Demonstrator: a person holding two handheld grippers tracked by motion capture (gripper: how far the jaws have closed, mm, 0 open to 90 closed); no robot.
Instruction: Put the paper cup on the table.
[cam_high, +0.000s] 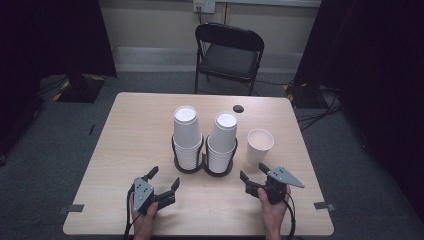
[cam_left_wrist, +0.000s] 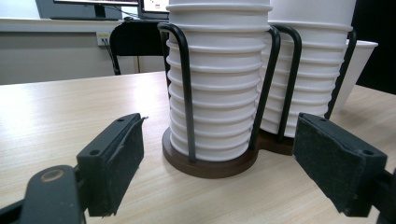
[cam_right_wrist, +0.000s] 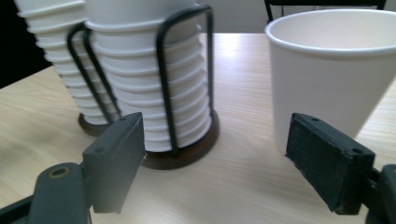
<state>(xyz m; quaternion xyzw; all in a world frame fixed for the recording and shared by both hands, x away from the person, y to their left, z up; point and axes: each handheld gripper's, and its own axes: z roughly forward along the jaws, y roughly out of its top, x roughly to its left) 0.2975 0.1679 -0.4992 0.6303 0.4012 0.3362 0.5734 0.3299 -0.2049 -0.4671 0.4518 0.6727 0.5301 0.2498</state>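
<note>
High view: a wooden table (cam_high: 135, 135) carried a black wire holder (cam_high: 202, 165) with two bays, each packed with a stack of inverted white cups, the left stack (cam_high: 187, 135) and the right stack (cam_high: 222, 140). A single cup (cam_high: 260, 144) stood upright, mouth up, just right of the holder and apart from it. A small dark disc (cam_high: 238, 108) lay near the far edge; what it was could not be made out. A folding chair (cam_high: 227, 55) stood beyond the table.

The left gripper (cam_high: 164, 178) and right gripper (cam_high: 254, 172) sat near the front edge, each with jaws spread and nothing between them; the hands were cut off by the lower frame edge.

Left gripper view: the stack tops ran out of frame, and the single cup (cam_left_wrist: 357, 70) was largely hidden behind the holder (cam_left_wrist: 210, 163).

Right gripper view: the single cup (cam_right_wrist: 327, 74) stood close ahead, its base hidden behind the right jaw.
</note>
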